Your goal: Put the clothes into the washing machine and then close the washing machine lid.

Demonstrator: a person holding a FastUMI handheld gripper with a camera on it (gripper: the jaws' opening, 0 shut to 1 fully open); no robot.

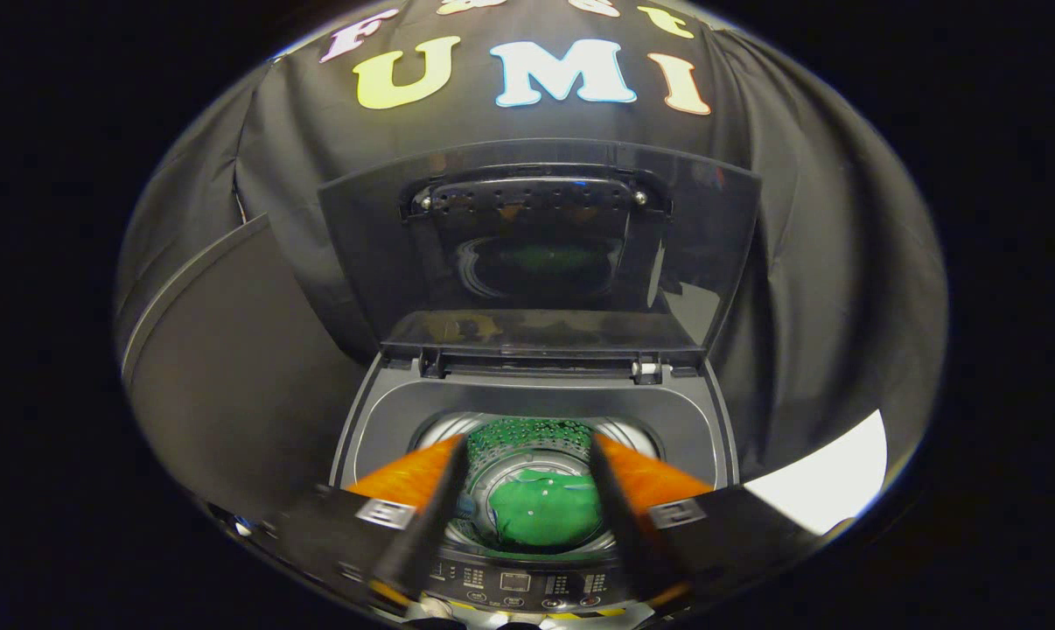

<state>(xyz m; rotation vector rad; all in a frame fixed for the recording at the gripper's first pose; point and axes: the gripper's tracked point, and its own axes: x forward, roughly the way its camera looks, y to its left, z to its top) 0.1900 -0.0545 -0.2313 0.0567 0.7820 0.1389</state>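
Fingers spread wide on my gripper [527, 455], nothing between them. Straight below, through the gap, the green cloth [545, 514] lies at the bottom of the drum [527, 435], so loading looks done. The lid [541, 254] stands upright beyond, not yet closed. I'm hovering above the washer [379, 420], pointed down and forward.

Shiny machine, soft cloth

Green cloth garment [545, 516] is lying matt inside the perforated polished-metal drum [532, 437]; the dark translucent plastic lid [536, 254] is gleaming glossy, grey plastic top deck [387, 420] is looking smooth, open gripper [527, 455] fingers touching nothing
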